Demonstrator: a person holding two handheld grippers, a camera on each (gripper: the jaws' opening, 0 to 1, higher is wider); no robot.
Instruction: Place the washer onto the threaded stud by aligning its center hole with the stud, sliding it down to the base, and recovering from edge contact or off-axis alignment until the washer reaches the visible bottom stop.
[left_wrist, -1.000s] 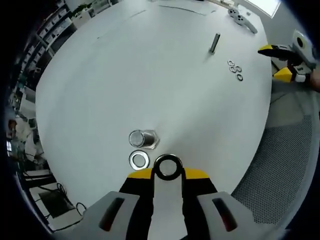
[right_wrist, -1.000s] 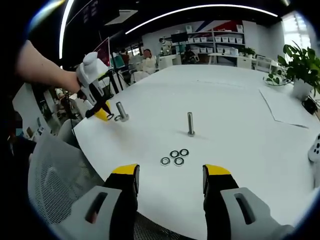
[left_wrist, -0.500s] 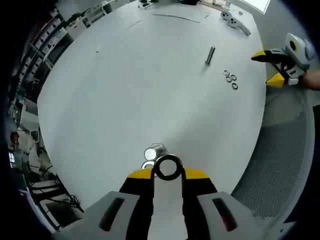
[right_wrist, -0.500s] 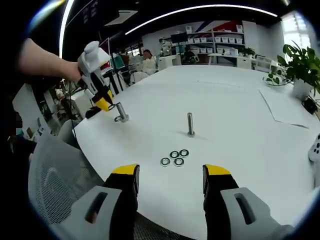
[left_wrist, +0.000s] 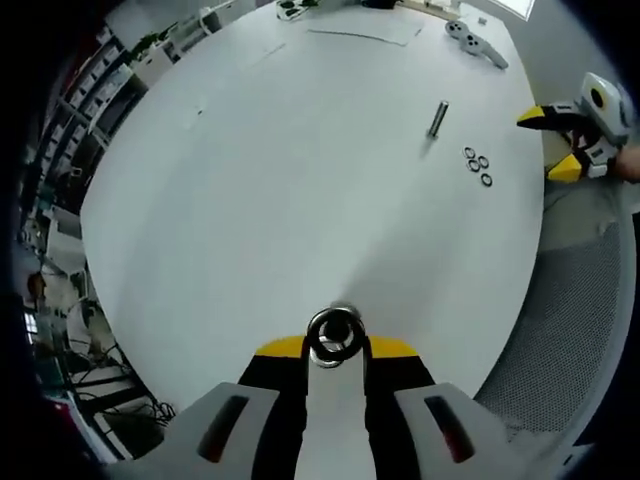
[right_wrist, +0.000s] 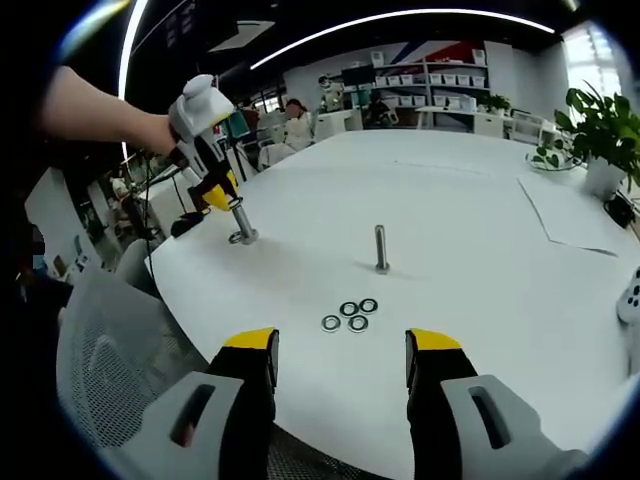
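Washer (left_wrist: 335, 335) pinched in left gripper (left_wrist: 335, 352) atop stud (right_wrist: 241, 224); right gripper (right_wrist: 340, 352) wide.

Dark metal washer (left_wrist: 336, 336) sits flat-on right over the top of the upright threaded stud (right_wrist: 241, 222); a second washer (right_wrist: 235, 238) lies flat on the table at its base

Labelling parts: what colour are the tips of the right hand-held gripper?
Yellow tips on the right hand-held gripper, clearest in the right gripper view.
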